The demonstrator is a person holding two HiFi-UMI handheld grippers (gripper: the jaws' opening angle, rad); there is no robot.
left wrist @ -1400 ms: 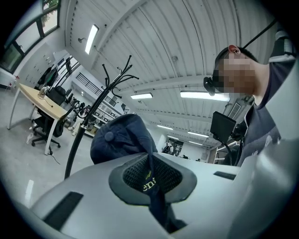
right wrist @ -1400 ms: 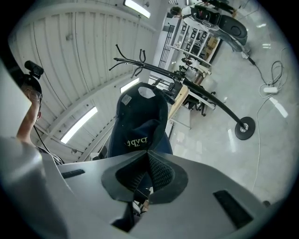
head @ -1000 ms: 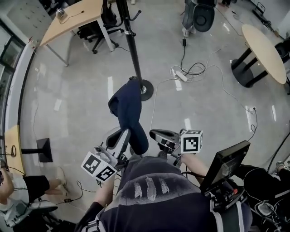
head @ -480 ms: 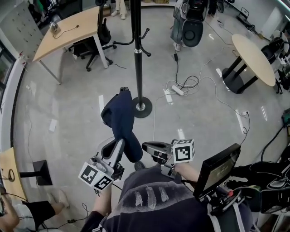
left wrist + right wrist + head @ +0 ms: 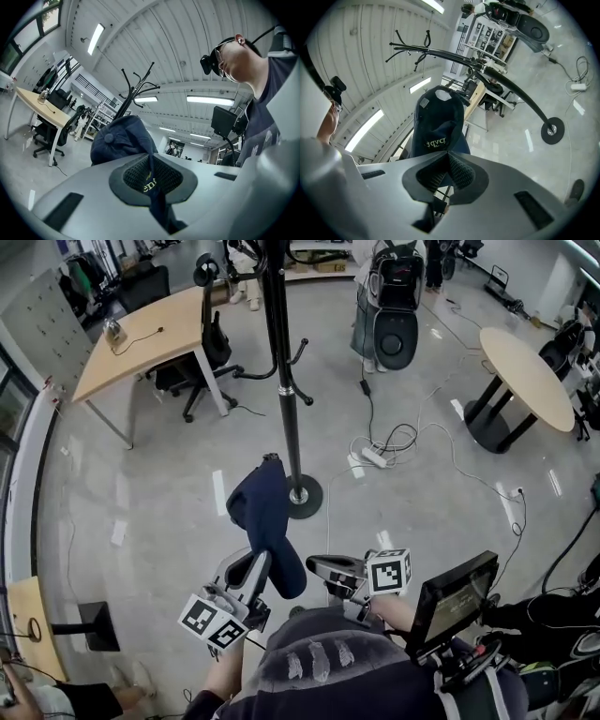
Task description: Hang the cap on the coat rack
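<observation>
A navy cap [image 5: 265, 521] hangs upright in front of me, its top near the foot of the black coat rack [image 5: 284, 381]. My left gripper [image 5: 265, 561] is shut on the cap's lower edge from the left. My right gripper [image 5: 314, 565] is shut on it from the right. In the left gripper view the cap [image 5: 123, 140] bulges past the closed jaws of the left gripper [image 5: 151, 157], with the rack's hooks [image 5: 136, 89] behind it. In the right gripper view the cap [image 5: 438, 126] stands above the right gripper [image 5: 446, 157], and the rack's pole [image 5: 506, 84] runs down to its base [image 5: 552, 131].
The rack's round base [image 5: 300, 495] stands on the grey floor. A power strip with loose cables [image 5: 375, 456] lies to its right. A wooden desk [image 5: 141, 338] with an office chair [image 5: 202, 362] is at the back left, a round table [image 5: 525, 376] at the right.
The head view has tipped up, so more of the coat rack shows and the cap and grippers sit lower in the picture. Both grippers still hold the cap.
</observation>
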